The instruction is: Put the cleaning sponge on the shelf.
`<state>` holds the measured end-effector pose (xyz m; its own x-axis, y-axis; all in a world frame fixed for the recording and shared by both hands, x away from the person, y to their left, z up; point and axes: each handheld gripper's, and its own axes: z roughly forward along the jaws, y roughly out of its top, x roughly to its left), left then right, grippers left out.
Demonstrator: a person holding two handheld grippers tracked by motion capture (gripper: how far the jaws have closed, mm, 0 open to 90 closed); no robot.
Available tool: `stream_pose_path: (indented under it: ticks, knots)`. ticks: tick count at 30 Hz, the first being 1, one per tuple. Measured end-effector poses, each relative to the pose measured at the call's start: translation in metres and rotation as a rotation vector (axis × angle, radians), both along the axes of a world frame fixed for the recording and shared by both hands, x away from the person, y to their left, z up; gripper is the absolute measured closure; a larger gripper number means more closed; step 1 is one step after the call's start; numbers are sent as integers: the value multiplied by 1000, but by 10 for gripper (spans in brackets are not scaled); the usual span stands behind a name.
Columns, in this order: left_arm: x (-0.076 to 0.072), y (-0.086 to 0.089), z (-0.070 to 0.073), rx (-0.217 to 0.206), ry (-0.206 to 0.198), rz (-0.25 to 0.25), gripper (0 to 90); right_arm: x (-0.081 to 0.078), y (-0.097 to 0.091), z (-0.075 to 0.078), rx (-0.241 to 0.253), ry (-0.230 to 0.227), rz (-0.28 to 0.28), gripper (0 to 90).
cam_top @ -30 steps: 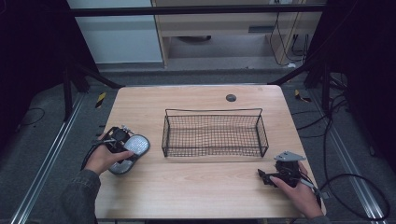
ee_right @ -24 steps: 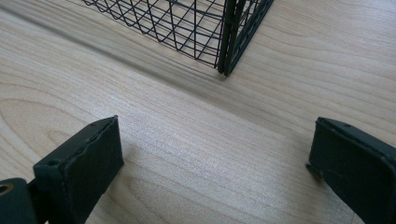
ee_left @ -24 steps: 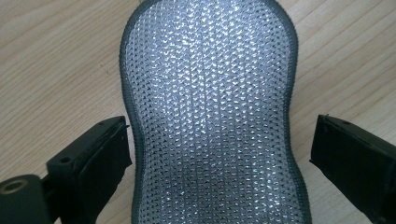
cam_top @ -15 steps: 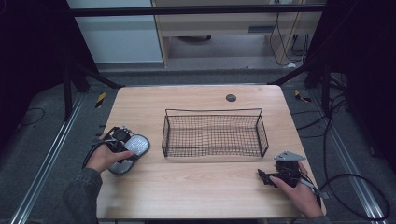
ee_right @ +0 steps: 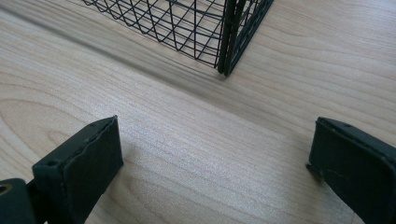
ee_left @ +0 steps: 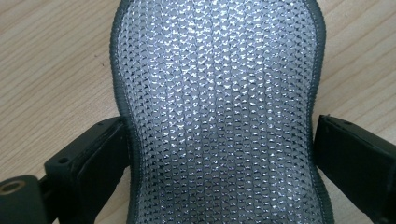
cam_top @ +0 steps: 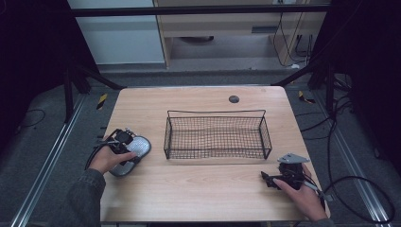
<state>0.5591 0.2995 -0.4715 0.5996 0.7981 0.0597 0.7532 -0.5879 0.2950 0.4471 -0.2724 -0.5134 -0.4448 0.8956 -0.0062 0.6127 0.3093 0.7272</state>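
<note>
The desk (cam_top: 203, 189) is a light wood surface with a black wire basket (cam_top: 216, 135) standing near its centre, long side running left to right. A small dark round disc (cam_top: 233, 99) is set in the desk top beyond the basket, toward the far edge. The left gripper (cam_top: 124, 141) sits at the left side of the desk, held by the left hand (cam_top: 108, 160), and is well apart from the basket. A silver mesh pad (cam_top: 131, 152) with a dark bound edge lies flat on the desk between its jaws. In the left gripper view the pad (ee_left: 219, 112) runs up the middle of the frame; the left jaw touches the pad's edge at its narrow waist, while the right jaw stands just beside the opposite edge, so the gripper is set around the pad at roughly pad width, and a firm clamp cannot be confirmed. The right gripper (cam_top: 276, 178) rests at the near right of the desk, held by the right hand (cam_top: 302, 196), near the basket's near right corner. In the right gripper view its jaws are spread wide over bare desk (ee_right: 187, 154) with nothing between them, and the basket corner (ee_right: 229, 37) stands ahead of them.
</note>
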Motion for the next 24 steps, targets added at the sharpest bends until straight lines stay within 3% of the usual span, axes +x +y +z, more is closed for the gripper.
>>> stream_pose_path:
  ticks: [15,18,24]
  knots:
    - [1,7,-5,-19,14,3,38,0,0,0,0,0,0,28]
    - [-1,7,-4,-16,-4,-10,82,0,0,0,0,0,0,28]
    - [-11,5,12,-42,-85,-48,96,0,0,0,0,-1,0,28]
